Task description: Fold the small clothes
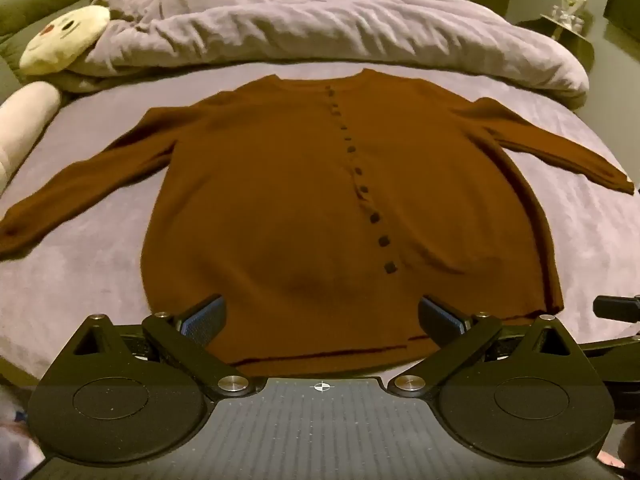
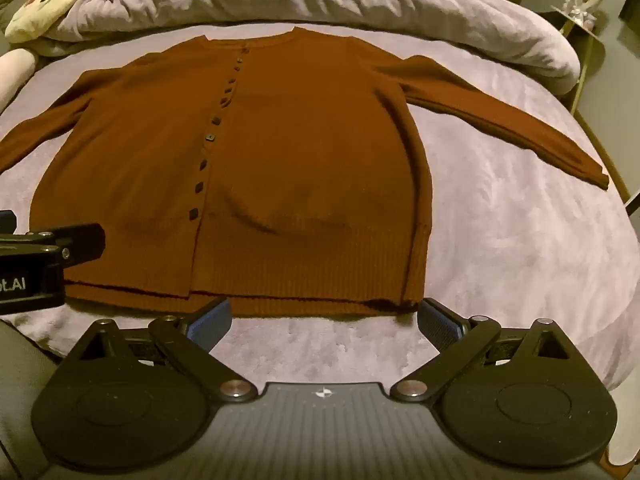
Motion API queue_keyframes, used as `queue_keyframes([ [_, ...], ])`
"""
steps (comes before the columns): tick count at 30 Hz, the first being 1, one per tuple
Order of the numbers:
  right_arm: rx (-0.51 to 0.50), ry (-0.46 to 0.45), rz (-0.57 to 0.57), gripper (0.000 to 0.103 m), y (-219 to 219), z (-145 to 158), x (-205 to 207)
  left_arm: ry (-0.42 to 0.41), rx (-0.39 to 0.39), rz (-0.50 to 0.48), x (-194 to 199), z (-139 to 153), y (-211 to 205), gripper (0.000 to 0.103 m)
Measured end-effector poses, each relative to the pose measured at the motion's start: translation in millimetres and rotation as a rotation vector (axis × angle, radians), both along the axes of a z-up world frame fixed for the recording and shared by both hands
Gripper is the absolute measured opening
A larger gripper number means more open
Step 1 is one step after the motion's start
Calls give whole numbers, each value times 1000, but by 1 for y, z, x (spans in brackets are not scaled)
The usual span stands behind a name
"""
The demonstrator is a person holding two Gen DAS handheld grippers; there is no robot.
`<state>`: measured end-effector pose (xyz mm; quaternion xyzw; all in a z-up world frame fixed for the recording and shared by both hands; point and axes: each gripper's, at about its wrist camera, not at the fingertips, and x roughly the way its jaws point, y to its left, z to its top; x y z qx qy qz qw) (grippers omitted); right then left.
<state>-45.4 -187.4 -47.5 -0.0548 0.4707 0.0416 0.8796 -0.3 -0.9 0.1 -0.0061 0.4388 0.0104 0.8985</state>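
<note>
On the bed (image 1: 580, 240), I'm eyeing a soft, floppy cardigan (image 1: 320, 184); both jaws are gaping, so I'm targeting its hem corners.

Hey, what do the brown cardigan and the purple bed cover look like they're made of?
The cardigan looks like a soft matte knit, maybe wool or acrylic: ribbing shows along its hem, and small dark buttons that could be plastic or shell. The bed cover looks like plush fleece or velvet, going by its mottled, brushed nap.
</note>
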Motion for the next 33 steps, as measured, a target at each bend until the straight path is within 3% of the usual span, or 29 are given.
queue_keyframes([
  [8,22,-17,6,99,3,4,-1,35,-1,-5,6,1,-5,103],
  [10,31,-22,9,99,3,6,-3,29,-37,15,-1,-6,5,103],
  [33,35,-29,1,99,1,5,-3,50,-45,40,-2,-9,8,103],
])
